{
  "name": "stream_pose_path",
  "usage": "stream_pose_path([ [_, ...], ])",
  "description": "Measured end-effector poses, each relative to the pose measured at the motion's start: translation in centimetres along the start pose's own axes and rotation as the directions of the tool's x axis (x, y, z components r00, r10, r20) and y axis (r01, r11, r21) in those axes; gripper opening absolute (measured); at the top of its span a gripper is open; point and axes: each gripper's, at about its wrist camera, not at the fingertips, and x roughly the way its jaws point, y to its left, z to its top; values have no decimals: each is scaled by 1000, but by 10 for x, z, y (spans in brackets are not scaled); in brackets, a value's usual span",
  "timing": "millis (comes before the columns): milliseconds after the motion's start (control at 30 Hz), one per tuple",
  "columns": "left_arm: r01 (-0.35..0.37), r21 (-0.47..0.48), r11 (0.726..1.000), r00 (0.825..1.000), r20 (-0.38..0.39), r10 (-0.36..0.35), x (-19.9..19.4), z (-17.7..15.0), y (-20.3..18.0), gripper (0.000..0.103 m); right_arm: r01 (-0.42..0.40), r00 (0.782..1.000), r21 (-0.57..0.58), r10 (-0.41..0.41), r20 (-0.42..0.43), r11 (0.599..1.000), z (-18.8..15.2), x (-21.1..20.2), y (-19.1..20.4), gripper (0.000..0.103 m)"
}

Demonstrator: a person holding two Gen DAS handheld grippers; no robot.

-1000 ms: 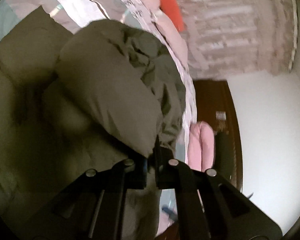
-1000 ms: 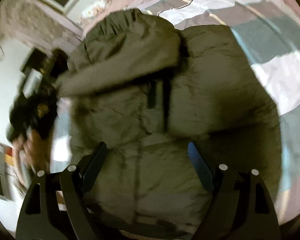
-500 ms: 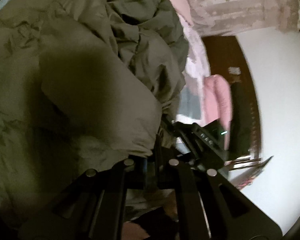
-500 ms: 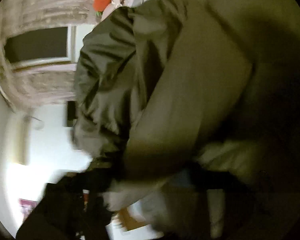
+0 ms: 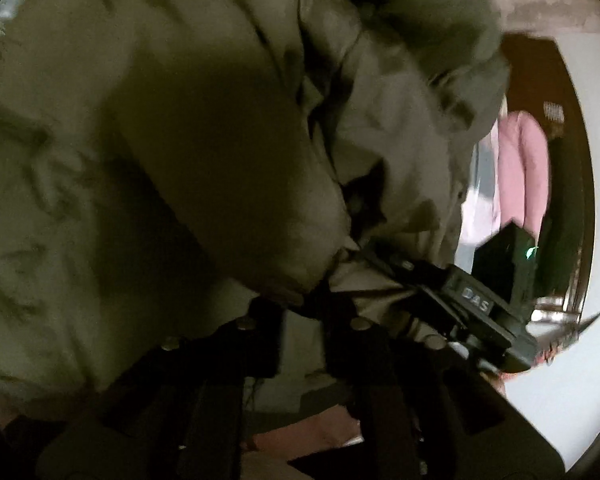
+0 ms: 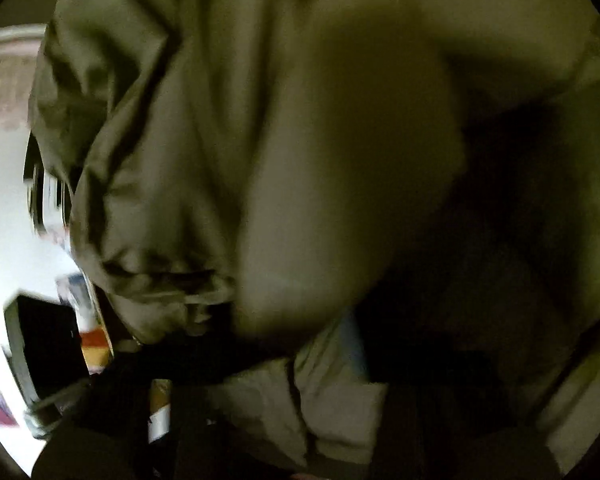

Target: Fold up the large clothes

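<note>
The olive puffer jacket (image 5: 188, 128) fills both views, bunched in thick folds close against both tools. The left gripper (image 5: 300, 308) has just been easing open, jacket cloth bunched between its jaws. The right gripper (image 6: 268, 368) (mostly lost in shadow) has just been widening, cloth between; whether it pinches I cannot tell

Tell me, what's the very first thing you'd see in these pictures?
A big puffy olive-green jacket fills almost all of both views, bunched into fat folds right in front of the cameras. At the bottom of the left wrist view the left gripper has a fold of it between its black fingers. At the right edge of that view hangs something pink.
</note>
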Motion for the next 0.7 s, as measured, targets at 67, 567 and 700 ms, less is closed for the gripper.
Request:
stream_pose_path([
  [67,-63,-2,998,991,118,63,-29,0,3,38,82,991,-35,-78,109,996,6,-24,8,75],
  [567,-243,138,960,899,403,170,-51,29,-13,58,87,925,-445,94,369,891,23,-43,93,51],
  [700,-299,115,947,907,342,245,-24,41,6,63,192,935,-430,-31,353,882,32,-9,97,49],
])
